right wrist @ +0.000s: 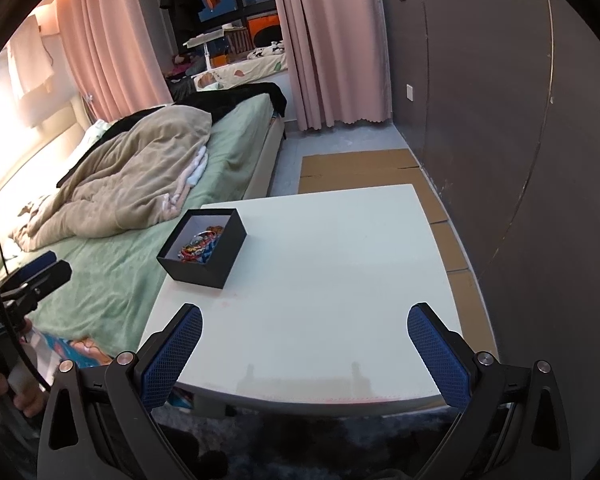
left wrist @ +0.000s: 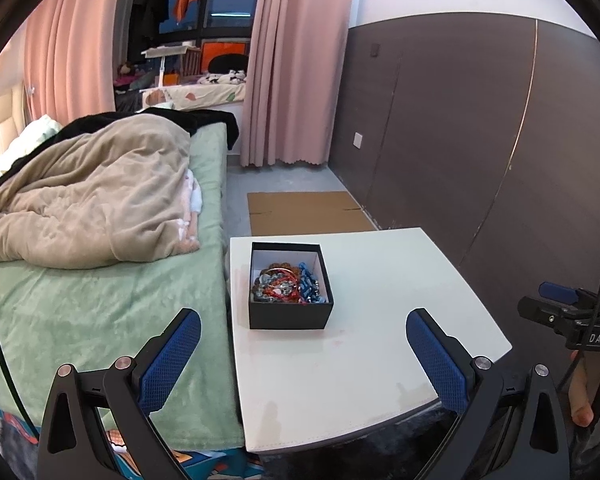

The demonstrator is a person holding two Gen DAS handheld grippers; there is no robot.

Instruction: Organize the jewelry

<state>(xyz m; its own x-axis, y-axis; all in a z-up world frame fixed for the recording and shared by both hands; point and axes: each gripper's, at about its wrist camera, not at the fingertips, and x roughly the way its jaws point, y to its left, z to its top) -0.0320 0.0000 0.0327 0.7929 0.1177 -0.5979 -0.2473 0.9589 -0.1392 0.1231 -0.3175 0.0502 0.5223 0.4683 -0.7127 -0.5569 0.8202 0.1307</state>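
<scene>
Left tool (left wrist: 303, 334) spread wide, empty; right tool (right wrist: 305, 330) likewise. Black box (left wrist: 290, 286) near bench (left wrist: 380, 320) edge beside bed (left wrist: 100, 300), tangled jewelry (left wrist: 288, 283) inside. Risk: pinching one strand drags whole clump, nudges light box off.

A small black box (left wrist: 290, 314) stands upright and lidless on the white desk (left wrist: 360, 360), near the desk's far left corner and close to the edge beside the bed. Its outer walls are matte black and its inner walls are pale. Inside lies a tangled heap of jewelry (left wrist: 286, 284): strands of grey and brown beads, red and orange cords or bangles, and a cluster of bright blue pieces toward the right side. The heap covers the floor of the box and stays below its rim. From the right wrist view the box (right wrist: 202, 254) sits turned corner-on, with the jewelry (right wrist: 199, 245) only partly visible.
</scene>
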